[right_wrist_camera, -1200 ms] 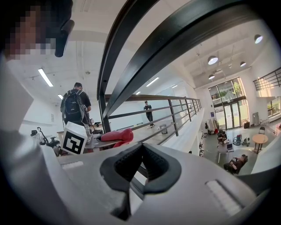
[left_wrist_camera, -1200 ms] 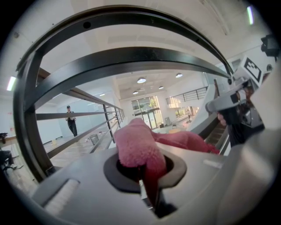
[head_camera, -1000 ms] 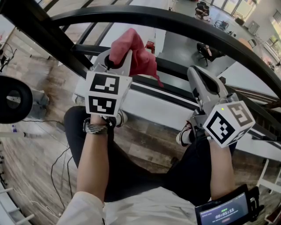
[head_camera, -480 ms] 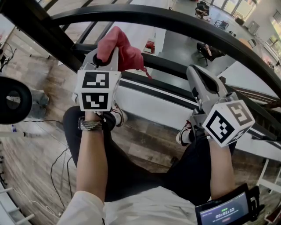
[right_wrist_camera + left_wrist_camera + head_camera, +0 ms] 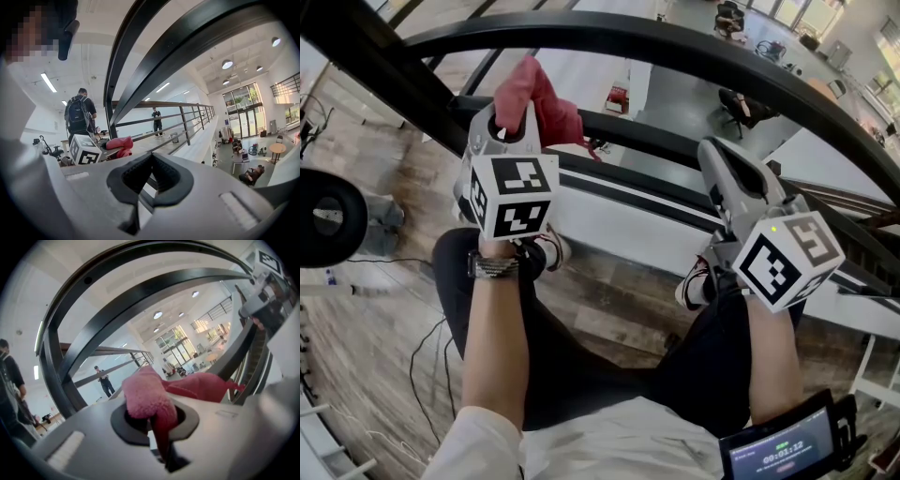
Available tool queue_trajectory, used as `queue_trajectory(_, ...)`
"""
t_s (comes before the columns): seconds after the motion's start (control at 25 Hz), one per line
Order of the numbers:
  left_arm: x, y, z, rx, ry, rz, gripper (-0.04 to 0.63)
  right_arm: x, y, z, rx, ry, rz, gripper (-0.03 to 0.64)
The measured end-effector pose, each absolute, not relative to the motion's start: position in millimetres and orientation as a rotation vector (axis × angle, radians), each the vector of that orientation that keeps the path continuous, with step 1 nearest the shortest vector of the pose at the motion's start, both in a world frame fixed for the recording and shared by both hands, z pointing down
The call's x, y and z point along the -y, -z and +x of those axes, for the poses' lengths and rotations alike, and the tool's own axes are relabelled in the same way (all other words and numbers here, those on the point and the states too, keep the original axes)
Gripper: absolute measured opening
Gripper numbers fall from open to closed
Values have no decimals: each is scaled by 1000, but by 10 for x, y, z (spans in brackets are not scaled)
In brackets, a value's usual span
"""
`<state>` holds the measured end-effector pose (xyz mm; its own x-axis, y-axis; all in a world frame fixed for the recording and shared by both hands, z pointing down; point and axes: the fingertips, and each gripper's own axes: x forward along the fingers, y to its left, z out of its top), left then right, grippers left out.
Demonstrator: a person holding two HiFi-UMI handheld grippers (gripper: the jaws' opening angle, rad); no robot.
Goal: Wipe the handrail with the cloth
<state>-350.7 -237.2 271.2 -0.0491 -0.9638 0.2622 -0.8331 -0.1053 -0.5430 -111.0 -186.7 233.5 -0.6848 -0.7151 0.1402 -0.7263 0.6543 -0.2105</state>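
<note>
Riding on the right forearm at the bottom edge, a small screen [image 5: 778, 452] is the nearest thing. Both forearms reach forward over dark trousers, and the left wrist wears a metal wristwatch [image 5: 492, 267]. Beneath them lies a wooden floor [image 5: 366, 375] with a thin cable [image 5: 427, 361] trailing over it.

The left tongs [image 5: 512, 124] point up and forward, their marker cube [image 5: 512, 197] facing the head camera. In their own view the left tongs [image 5: 152, 420] are clamped on a pink-red cloth [image 5: 150, 397]. A fold of it is wedged down between the dark pads, and the rest is bunched above and trails off to the right. From the head view the cloth [image 5: 534, 98] stands up out of the tongs, in front of the lower black bar [image 5: 647, 131] and just under the broad curved handrail [image 5: 675, 45]. The left tongs' view shows the handrail [image 5: 140, 291] arching above the cloth with open air between them.

The right tongs [image 5: 720, 155] are held well apart to the right, pointing the same way, below the handrail. Their own view shows the right tongs [image 5: 151, 174] pressed together at the tips with nothing between them. Farther off, that view catches the cloth [image 5: 119, 143], then people standing on a railed walkway.
</note>
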Motion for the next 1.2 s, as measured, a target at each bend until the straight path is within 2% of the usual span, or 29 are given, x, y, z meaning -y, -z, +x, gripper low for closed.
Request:
queue_trajectory(0.36,2387,-2705,-3244,-1762,995,-1918,29,1886,-2312,-1049,2812,-387,1241,3)
queue_trajectory(1.2,2337,-2680,-2737,-1719,847,-2181,28,1897,-2287,-980,2806,-385,1251,2)
